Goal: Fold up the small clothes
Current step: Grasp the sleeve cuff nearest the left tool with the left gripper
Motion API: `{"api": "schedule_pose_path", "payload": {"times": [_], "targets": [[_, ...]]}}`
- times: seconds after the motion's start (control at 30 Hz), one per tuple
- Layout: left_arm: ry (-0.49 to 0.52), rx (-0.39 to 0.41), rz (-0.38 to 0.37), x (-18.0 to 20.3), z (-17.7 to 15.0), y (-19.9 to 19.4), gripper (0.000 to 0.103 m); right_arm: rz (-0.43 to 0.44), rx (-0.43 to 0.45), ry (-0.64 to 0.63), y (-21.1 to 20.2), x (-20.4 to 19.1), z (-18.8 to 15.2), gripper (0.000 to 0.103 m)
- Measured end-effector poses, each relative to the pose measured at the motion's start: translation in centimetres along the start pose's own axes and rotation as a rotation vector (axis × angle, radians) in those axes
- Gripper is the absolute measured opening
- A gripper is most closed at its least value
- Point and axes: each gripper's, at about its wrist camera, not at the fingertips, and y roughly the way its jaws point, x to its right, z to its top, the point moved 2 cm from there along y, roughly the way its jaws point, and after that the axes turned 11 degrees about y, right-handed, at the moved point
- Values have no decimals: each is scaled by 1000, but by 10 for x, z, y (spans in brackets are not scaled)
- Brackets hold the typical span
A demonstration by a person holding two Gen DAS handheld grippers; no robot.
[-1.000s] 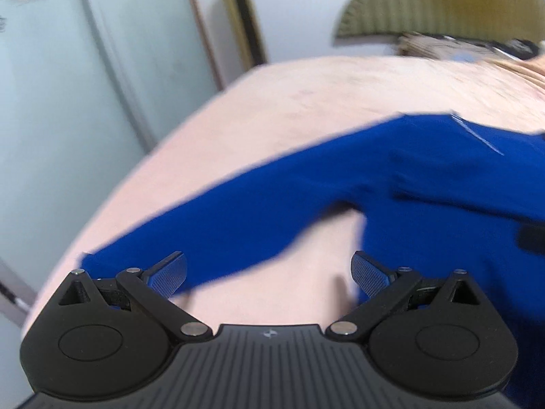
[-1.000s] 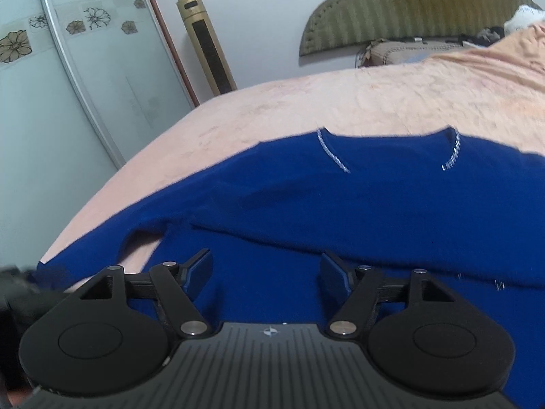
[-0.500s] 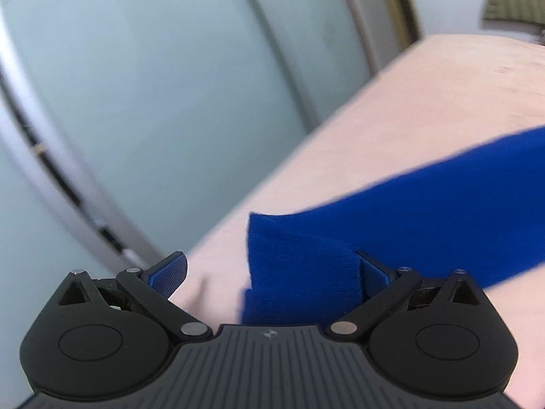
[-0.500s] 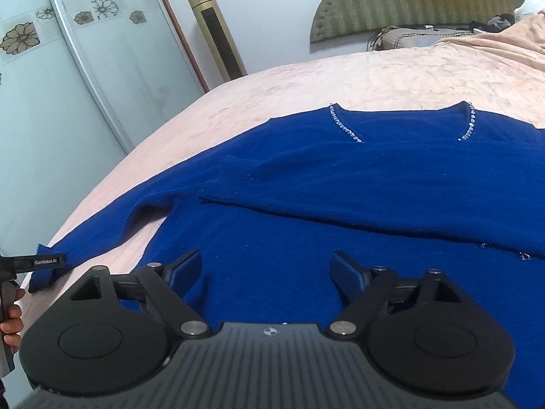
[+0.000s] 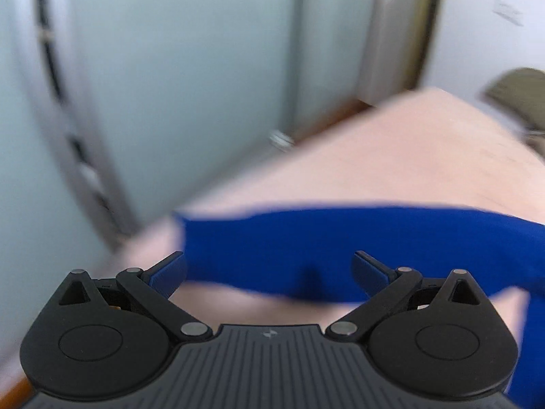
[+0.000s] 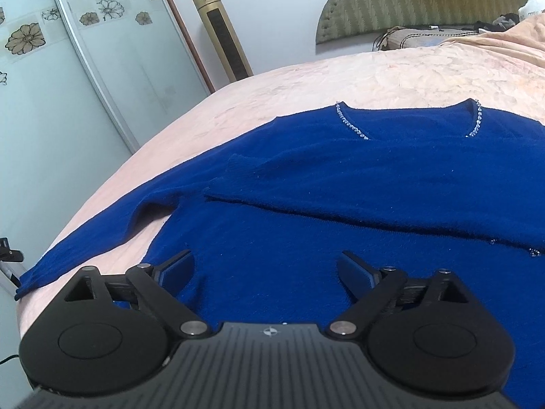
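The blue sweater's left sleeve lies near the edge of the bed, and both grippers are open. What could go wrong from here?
1. The sleeve cuff of the blue sweater sits at the edge of the bed; a loose grasp may let it slide off.
2. The left wrist view is blurred, so the open left gripper might close beside the sleeve, or catch the bedspread too.
3. The right gripper is open above the sweater body, holding nothing, so pulling the sleeve may drag the sweater crooked.

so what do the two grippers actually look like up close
Both look alike. The left gripper and right gripper each have a matte black ribbed body with a small logo at its centre, two round black discs at the sides, black linkage arms with silver pivot pins, and short fingers faced with blue pads. No cables or sleeves show near them.
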Motion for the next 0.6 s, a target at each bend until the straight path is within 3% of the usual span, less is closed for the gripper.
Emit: {"api": "schedule_pose_path", "payload": {"times": [0.1,0.2,0.4,0.5,0.57,0.6], "targets": [[-95,-75,-163,10,-10,14,102,1,0,-6,0,-1,-1,96],[-254,-93,-220,1,-19,30,102,7,2,0,-1,0,-1,96],[-602,114,-226,-37,-28,44,102,17,7,4,-1,3,-2,99],[-696,160,-239,-59,-23,53,101,12,9,-4,0,1,-3,99],[-740,156,-218,-72,-19,53,83,8,9,-10,1,0,-3,100],[-763,142,-197,-77,-17,55,52,7,9,-10,1,-1,-3,100]]}}
